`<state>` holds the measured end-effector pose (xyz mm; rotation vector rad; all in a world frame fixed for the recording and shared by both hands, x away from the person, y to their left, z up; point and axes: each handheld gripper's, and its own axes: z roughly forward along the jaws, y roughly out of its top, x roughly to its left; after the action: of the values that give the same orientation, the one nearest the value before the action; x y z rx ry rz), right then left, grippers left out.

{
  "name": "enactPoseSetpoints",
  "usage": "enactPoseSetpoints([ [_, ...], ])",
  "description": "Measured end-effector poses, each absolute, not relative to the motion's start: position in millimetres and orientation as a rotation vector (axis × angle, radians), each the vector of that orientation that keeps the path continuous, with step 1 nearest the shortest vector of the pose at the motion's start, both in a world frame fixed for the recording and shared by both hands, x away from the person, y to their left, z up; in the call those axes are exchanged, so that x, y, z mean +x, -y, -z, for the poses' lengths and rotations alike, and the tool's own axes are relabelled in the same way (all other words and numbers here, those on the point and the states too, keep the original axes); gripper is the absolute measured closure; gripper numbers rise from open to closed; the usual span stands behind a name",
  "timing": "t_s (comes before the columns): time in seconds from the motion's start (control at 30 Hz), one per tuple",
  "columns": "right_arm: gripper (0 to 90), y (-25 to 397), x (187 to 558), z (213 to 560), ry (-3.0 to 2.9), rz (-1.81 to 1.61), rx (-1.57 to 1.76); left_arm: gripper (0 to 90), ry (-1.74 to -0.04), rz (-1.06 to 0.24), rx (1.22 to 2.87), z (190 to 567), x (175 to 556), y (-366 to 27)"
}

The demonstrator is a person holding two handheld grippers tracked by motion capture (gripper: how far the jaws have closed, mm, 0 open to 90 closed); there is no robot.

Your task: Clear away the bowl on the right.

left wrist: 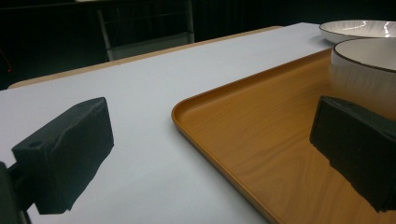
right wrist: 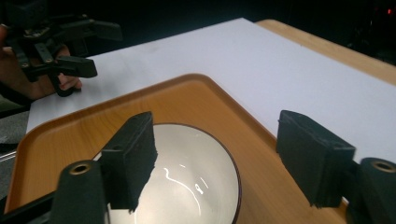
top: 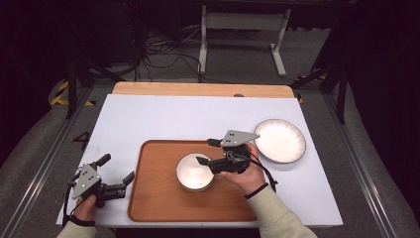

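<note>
A white bowl (top: 194, 172) with a dark rim stands on the wooden tray (top: 158, 198), right of the tray's middle. My right gripper (top: 205, 151) is open at the bowl's far right side. In the right gripper view, one jaw hangs over the inside of the bowl (right wrist: 187, 182) and the other stands outside the rim, over the tray (right wrist: 56, 140). My left gripper (top: 117, 167) is open and holds nothing. It rests on the white table cover just left of the tray and points at the tray's edge (left wrist: 243, 140). The bowl (left wrist: 369, 70) lies beyond it.
A white plate (top: 279, 140) with a dark rim lies on the table cover (top: 163, 119) right of the tray; the same plate (left wrist: 359, 29) appears far off in the left gripper view. A strip of bare wooden tabletop (top: 198, 89) runs along the far edge. Cables and a stand are on the floor behind.
</note>
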<state>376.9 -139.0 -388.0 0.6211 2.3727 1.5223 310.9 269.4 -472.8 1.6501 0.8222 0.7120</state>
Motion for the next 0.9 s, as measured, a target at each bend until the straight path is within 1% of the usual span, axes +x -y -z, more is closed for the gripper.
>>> enactPoseSetpoints([
  [0.1, 25.7, 142, 375, 388, -2.323, -1.571, 0.58, 0.3, -0.821, -0.713, 1.651, 473, 311, -269],
  [0.27, 18.0, 150, 370, 388, -2.225, -1.66, 0.508, 0.2, -0.823, -0.711, 1.65, 473, 311, -269],
  [0.5, 17.6, 159, 367, 389, -2.163, -1.716, 0.481, 0.3, -0.824, -0.709, 1.649, 473, 311, -269],
  [0.9, 14.9, 188, 363, 390, -2.111, -1.717, 0.496, 0.2, -0.826, -0.7, 1.652, 473, 312, -270],
])
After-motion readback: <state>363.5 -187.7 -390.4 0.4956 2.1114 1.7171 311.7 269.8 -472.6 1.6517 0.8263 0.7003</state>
